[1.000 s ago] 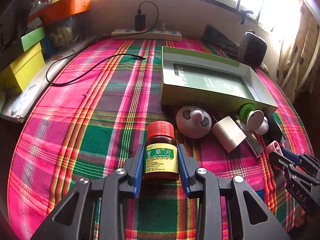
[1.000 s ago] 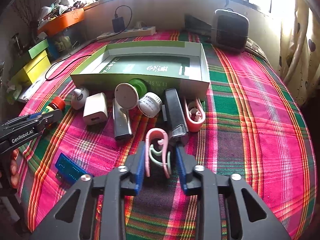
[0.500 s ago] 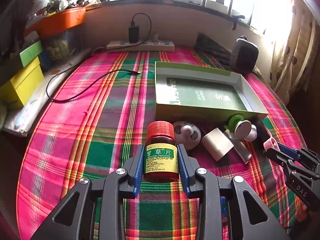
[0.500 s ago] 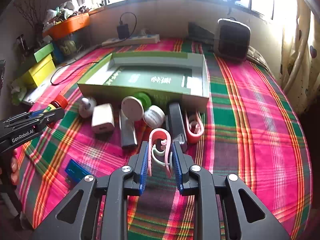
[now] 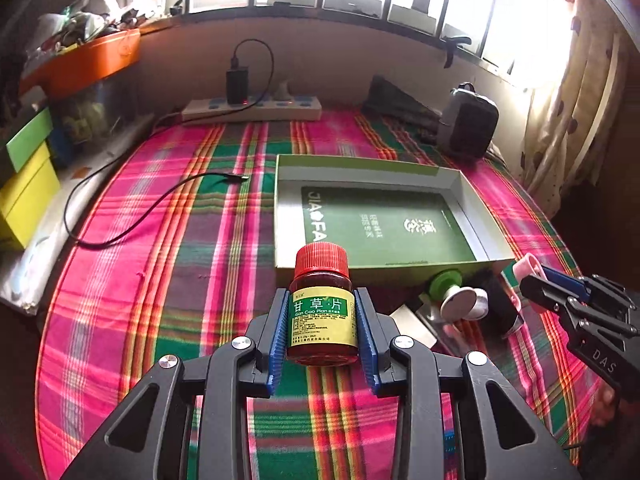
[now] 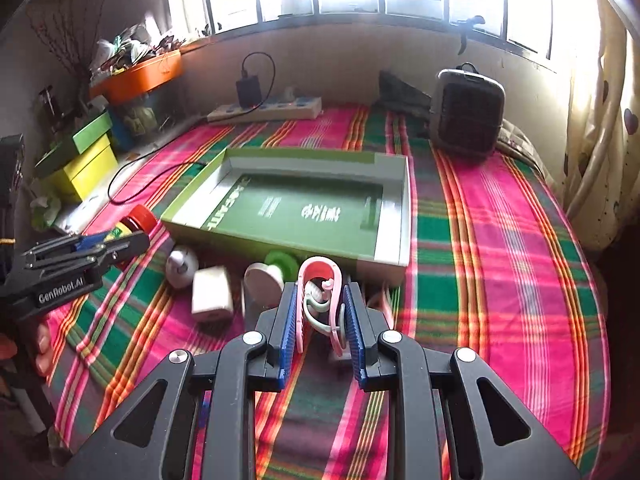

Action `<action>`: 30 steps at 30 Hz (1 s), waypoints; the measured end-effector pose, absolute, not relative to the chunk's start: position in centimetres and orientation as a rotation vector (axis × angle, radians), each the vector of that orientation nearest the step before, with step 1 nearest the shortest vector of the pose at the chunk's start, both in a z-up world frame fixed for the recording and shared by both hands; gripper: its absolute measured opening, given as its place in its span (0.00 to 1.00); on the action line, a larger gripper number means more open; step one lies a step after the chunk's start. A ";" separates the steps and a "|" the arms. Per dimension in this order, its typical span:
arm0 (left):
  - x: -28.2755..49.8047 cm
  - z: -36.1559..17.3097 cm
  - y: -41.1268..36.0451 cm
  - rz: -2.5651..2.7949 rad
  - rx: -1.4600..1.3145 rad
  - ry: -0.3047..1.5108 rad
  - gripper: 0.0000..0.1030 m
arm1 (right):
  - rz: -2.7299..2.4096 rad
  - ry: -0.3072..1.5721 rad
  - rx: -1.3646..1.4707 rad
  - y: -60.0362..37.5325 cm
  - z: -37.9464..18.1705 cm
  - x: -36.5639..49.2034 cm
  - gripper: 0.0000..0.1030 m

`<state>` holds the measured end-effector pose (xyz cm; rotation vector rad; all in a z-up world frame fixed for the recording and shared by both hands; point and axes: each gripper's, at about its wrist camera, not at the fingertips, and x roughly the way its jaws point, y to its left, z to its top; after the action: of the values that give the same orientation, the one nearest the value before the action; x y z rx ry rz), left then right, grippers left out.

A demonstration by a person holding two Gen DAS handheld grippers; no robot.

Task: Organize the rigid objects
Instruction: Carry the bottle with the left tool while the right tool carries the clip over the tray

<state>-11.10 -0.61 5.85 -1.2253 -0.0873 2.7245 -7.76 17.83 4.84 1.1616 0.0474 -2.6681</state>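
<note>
The red-capped medicine bottle is sitting upright, pinched between the jaws of the left gripper, above the plaid cloth; the pink clip is being squeezed in the right gripper; the green box is lying open just beyond both, small items crowding its near wall.

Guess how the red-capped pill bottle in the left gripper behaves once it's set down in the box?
The pill bottle looks rigid, so the left gripper should not deform it. The fingers clamp its glossy label, so some slip is possible. It is taller than wide: it may tip if released tilted into the green box, and could roll on its side.
</note>
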 end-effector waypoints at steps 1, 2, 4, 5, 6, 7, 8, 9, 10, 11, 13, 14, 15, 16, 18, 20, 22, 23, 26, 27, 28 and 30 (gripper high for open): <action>-11.5 5.9 -0.6 2.722 -1.223 -0.089 0.30 | -2.671 0.050 1.160 17.9 5.0 -8.1 0.24; -12.0 6.0 -0.6 2.719 -1.220 -0.091 0.30 | -2.673 0.054 1.158 18.0 5.1 -8.5 0.24; -12.7 6.1 -0.6 2.722 -1.216 -0.099 0.30 | -2.677 0.059 1.161 17.9 5.3 -9.4 0.24; -13.1 6.2 -0.6 2.722 -1.212 -0.098 0.30 | -2.679 0.061 1.163 17.9 5.4 -10.0 0.24; -13.4 6.3 -0.6 2.723 -1.209 -0.101 0.30 | -2.681 0.062 1.168 17.9 5.4 -10.4 0.24; -13.8 6.3 -0.6 2.723 -1.207 -0.103 0.30 | -2.681 0.062 1.170 17.9 5.4 -10.8 0.24; -14.2 6.3 -0.6 2.721 -1.206 -0.104 0.30 | -2.679 0.063 1.174 17.9 5.4 -11.3 0.24; -14.6 6.3 -0.6 2.718 -1.210 -0.107 0.30 | -2.678 0.061 1.184 18.0 5.3 -11.9 0.24; -15.1 6.2 -0.6 2.718 -1.217 -0.109 0.30 | -2.678 0.058 1.190 18.0 5.2 -12.3 0.24; -15.5 6.2 -0.5 2.716 -1.215 -0.109 0.30 | -2.677 0.060 1.198 18.0 5.0 -13.0 0.24; -16.3 6.1 -0.3 2.708 -1.218 -0.113 0.30 | -2.674 0.056 1.214 18.1 4.7 -13.8 0.24; -16.6 6.0 -0.1 2.703 -1.220 -0.113 0.30 | -2.668 0.052 1.227 18.2 4.5 -14.5 0.24; -17.1 5.9 0.1 2.696 -1.227 -0.112 0.30 | -2.663 0.050 1.235 18.3 4.3 -14.9 0.24; -17.6 5.7 0.3 2.692 -1.236 -0.104 0.30 | -2.660 0.049 1.246 18.3 4.1 -15.5 0.24; -18.5 5.3 0.6 2.686 -1.249 -0.087 0.30 | -2.658 0.051 1.260 18.5 3.8 -16.4 0.24; -19.0 4.9 0.8 2.678 -1.259 -0.088 0.30 | -2.654 0.048 1.272 18.6 3.5 -17.3 0.24; -19.8 4.4 1.1 2.672 -1.274 -0.082 0.30 | -2.644 0.049 1.278 18.6 3.3 -18.2 0.24; -20.1 4.2 1.2 2.670 -1.283 -0.072 0.30 | -2.640 0.054 1.286 18.5 3.0 -18.7 0.24; -20.8 3.7 1.3 2.670 -1.295 -0.068 0.30 | -2.631 0.063 1.298 18.4 2.5 -19.6 0.24; -21.1 3.6 1.4 2.666 -1.298 -0.062 0.30 | -2.629 0.064 1.303 18.4 2.2 -20.0 0.24; -21.3 3.4 1.5 2.664 -1.305 -0.056 0.30 | -2.629 0.067 1.305 18.4 2.1 -20.2 0.24; -21.8 3.1 1.5 2.662 -1.322 -0.057 0.30 | -2.626 0.079 1.316 18.3 1.6 -20.7 0.24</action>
<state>-21.81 1.52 3.05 -1.3217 -0.0569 2.6623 -20.70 18.35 1.61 1.3158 0.0792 -2.6259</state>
